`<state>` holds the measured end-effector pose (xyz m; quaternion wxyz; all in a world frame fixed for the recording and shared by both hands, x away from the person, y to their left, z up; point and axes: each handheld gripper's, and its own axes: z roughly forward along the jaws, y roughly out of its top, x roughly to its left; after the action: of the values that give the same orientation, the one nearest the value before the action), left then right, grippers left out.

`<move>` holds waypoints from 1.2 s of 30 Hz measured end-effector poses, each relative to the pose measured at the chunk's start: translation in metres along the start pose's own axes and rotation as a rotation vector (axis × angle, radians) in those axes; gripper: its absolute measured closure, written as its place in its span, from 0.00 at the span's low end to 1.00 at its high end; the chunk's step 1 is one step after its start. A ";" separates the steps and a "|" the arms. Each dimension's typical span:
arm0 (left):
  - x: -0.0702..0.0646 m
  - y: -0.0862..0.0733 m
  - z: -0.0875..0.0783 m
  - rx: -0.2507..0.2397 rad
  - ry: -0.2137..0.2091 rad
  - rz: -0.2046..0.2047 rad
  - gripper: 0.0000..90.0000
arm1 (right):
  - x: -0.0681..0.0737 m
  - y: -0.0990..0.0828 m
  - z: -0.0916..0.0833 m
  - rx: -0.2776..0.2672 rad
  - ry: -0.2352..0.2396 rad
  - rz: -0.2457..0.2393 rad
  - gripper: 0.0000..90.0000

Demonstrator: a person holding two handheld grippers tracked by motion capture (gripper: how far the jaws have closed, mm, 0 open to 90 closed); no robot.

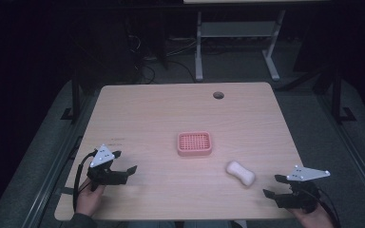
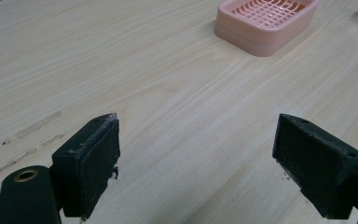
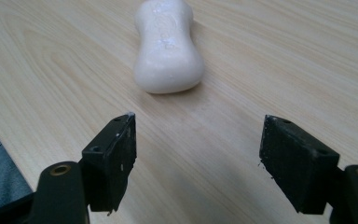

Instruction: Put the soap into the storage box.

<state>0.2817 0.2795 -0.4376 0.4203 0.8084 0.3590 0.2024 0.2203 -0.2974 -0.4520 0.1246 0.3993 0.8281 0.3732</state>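
A pale wooden table [image 1: 161, 114] with rounded corners carries a pink plastic soap dish with a gridded top [image 1: 194, 144] near its middle and a white waisted bar of soap [image 1: 240, 172] lying flat to the dish's right, nearer the person's edge and apart from the dish. The left gripper [image 1: 126, 162], held in a hand [image 1: 89, 195] at the near left corner, has its jaws spread wide with nothing between them; in the left gripper view bare wood stretches from its jaws to the soap dish [image 2: 265, 23]. The right gripper [image 1: 272, 186], close to the table's near right edge, likewise stands with jaws parted and empty; in the right gripper view the soap [image 3: 168, 49] lies just ahead of them, untouched, with open wood on every side. A round cable hole [image 1: 218, 95] sits near the far edge. Faint embossed lettering marks the soap's top face, too soft to read; a small dark mark on the tabletop [image 1: 116, 139] near the left gripper is likewise illegible.
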 end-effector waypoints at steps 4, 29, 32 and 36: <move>0.000 0.000 0.000 0.001 0.002 0.003 0.16 | 0.000 0.002 0.000 -0.002 0.011 0.002 0.29; 0.000 0.000 -0.001 -0.008 0.010 0.005 0.16 | 0.016 0.045 0.018 0.092 0.029 -0.086 0.23; -0.001 0.000 -0.001 -0.006 0.009 0.001 0.16 | 0.019 0.052 0.021 0.102 0.039 -0.108 0.23; 0.000 0.000 -0.001 -0.019 0.011 -0.012 0.16 | 0.025 0.063 0.029 0.128 0.055 -0.142 0.23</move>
<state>0.2810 0.2798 -0.4369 0.4273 0.8010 0.3642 0.2077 0.2546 -0.2384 -0.4246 0.1019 0.3365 0.8795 0.3207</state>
